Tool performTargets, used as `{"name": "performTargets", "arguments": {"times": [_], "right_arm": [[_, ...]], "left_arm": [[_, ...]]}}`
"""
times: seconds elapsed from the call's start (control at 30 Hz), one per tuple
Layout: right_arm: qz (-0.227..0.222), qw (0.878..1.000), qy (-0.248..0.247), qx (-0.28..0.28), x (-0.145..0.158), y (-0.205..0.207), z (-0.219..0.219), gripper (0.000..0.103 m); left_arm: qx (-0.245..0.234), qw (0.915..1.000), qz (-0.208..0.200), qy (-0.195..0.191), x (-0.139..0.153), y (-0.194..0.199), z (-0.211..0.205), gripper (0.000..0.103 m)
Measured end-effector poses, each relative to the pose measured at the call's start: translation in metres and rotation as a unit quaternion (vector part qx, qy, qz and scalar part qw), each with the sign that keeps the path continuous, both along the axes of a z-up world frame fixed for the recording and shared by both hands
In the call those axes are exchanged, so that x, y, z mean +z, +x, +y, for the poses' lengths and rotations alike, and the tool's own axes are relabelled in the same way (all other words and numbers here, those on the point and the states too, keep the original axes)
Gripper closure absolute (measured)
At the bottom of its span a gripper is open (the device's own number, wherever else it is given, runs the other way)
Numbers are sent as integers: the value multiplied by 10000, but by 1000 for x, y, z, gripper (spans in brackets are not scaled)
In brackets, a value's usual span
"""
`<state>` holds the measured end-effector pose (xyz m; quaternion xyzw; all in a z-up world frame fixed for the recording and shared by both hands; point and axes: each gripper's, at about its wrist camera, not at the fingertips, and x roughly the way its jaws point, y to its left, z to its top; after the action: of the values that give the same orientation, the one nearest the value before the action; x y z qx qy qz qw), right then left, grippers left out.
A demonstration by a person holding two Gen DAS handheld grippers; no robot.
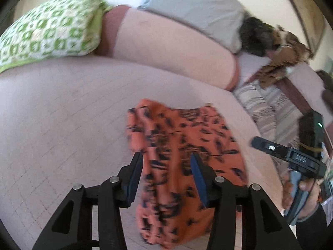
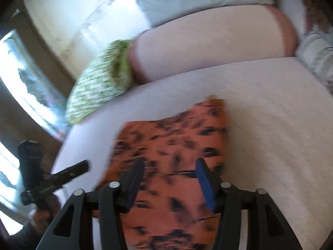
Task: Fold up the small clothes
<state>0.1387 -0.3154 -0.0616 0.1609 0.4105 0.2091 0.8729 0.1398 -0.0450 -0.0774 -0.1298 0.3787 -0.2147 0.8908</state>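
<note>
Inspector: The setting is a bed (image 1: 62, 108) under a pale pink quilted cover, seen from both wrist views. At its head lie a long pink bolster (image 1: 170, 48), a grey pillow (image 1: 193, 4) behind it, and a green-and-white patterned pillow (image 1: 47, 31) to one side.

Clerk: And the garment?

Inspector: An orange garment (image 1: 177, 145) with dark markings lies on the cover near the bed's front edge, partly bunched. Both frames are blurred, so I cannot say how many layers it is folded into.

Clerk: State of the tools?

Inspector: The left gripper (image 1: 167, 158) has its jaws apart, above the cloth's near portion and clamping nothing. The right gripper (image 2: 169, 164) likewise stands with jaws spread over the cloth, nothing between them. In the left view the right gripper appears off the bed's right edge, held in a hand (image 1: 308, 200).

Clerk: Smaller items?

Inspector: A brown and dark heap (image 1: 276, 48) beyond the bolster.
</note>
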Motion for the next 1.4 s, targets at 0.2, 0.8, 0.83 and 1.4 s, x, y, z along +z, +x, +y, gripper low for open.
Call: {"name": "performTargets", "arguments": {"times": [0.2, 0.8, 0.83, 1.4], "right_arm": [[734, 9966, 362, -16, -45, 14, 2, 44], [678, 9917, 1091, 106, -38, 50, -4, 41], [720, 9890, 1286, 140, -39, 56, -6, 40], [858, 9751, 2042, 109, -49, 16, -14, 35]], "left_arm": [[-687, 9974, 206, 15, -23, -29, -24, 55], [-307, 9985, 209, 399, 1, 54, 16, 47], [-245, 9980, 217, 549, -4, 62, 16, 47], [224, 9912, 280, 1277, -11, 22, 21, 37]]}}
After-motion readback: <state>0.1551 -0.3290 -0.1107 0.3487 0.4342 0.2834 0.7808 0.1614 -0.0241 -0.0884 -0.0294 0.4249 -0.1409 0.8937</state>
